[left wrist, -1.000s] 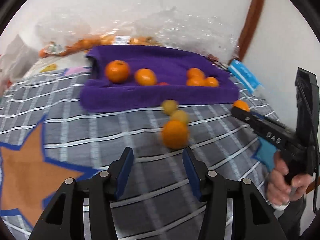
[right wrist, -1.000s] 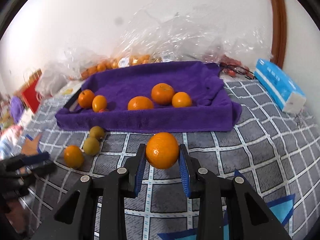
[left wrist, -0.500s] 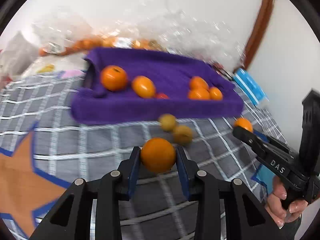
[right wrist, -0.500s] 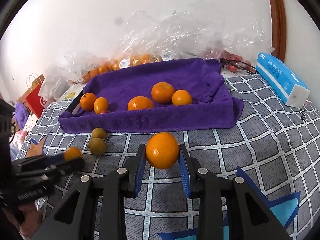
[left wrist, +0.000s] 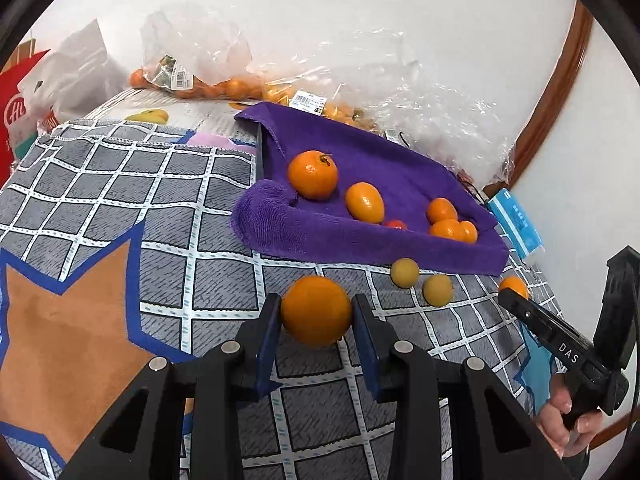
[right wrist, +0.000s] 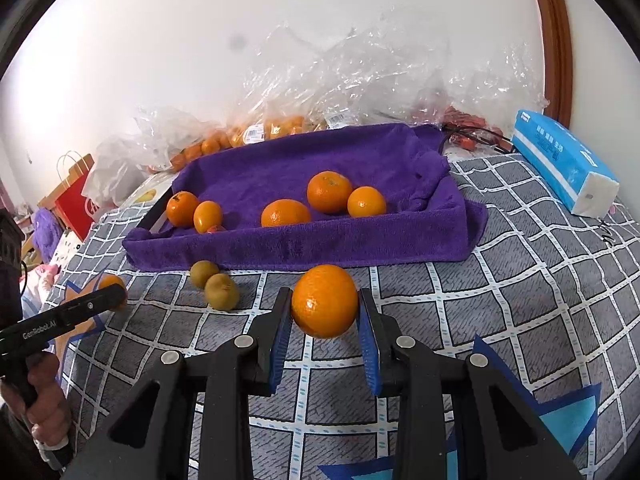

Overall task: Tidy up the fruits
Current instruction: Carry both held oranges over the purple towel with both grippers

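Note:
My left gripper (left wrist: 316, 306) is shut on an orange (left wrist: 316, 312), held just above the checked blanket in front of the purple-towel tray (left wrist: 360, 240). My right gripper (right wrist: 324, 308) is shut on another orange (right wrist: 325, 300), also in front of the tray (right wrist: 320, 250). Several oranges (right wrist: 329, 191) lie in the tray. Two small yellow-green fruits (right wrist: 204, 274) (right wrist: 222, 291) rest on the blanket by the tray's front edge. In the right wrist view, the left gripper's fingers (right wrist: 100, 300) show at the far left with an orange.
Clear plastic bags of oranges (left wrist: 208, 88) lie behind the tray along the white wall. A blue tissue pack (right wrist: 564, 160) sits at the right, a red paper bag (right wrist: 76, 200) at the left. The grey checked blanket (right wrist: 520, 280) covers the surface.
My left gripper went forward to the orange on the blanket and shut on it, then swung sideways with it. The right gripper has kept still with its orange.

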### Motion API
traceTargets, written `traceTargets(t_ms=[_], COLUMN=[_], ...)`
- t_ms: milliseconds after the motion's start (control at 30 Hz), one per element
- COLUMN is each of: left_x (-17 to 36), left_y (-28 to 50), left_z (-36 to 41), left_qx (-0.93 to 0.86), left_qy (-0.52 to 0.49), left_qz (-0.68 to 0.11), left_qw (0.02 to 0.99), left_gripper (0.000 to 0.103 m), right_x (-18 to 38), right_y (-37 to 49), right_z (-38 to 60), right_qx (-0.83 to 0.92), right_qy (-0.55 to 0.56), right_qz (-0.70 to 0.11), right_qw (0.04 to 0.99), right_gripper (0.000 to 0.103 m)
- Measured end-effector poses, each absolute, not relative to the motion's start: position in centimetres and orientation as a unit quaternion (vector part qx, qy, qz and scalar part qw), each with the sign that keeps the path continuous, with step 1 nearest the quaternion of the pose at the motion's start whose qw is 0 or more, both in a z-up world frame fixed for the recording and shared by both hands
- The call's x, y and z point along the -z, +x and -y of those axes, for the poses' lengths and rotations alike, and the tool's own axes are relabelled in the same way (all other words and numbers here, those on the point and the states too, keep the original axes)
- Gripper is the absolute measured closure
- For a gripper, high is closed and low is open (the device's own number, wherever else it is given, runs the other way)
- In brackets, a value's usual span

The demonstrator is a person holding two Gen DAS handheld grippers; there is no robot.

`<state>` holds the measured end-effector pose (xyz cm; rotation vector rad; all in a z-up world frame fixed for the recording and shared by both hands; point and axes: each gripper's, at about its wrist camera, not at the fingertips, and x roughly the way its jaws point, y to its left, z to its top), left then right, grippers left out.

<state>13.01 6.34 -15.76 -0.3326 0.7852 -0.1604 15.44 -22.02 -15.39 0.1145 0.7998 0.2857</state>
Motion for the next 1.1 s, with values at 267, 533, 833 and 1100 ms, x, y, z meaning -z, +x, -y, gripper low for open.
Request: traceTargets(t_ms=[267,533,833,1100], left_x=[15.7,15.7,15.1,14.3], left_y=[12.8,12.8,12.3,11.7], left_z=[-6.5,-6.6,-6.2,-5.7], left_qx=[0.080,0.079,0.089,0.095], left_qy=[-0.162,-0.163,-0.153,-0.137], left_qz=[-0.375,-0.376,-0.358,-0.336], left_qw=[0.909,0.909,0.917,0.927], left_gripper=[0.069,0.069,0.069,0.069], right_x=[15.2,15.2,14.7,13.9], right_y=[15.3,15.3,14.6,13.9], right_z=[21.8,22.0,21.9,21.3], right_qx=[-0.145,-0.148,-0.158,-0.174], right_qy=[0.052,0.062,0.063,0.053], right_qz=[-0.384,-0.382,-0.361,-0.337], right_qw=[0.910,0.910,0.917,0.924], right_gripper=[0.071,0.071,0.071,0.071])
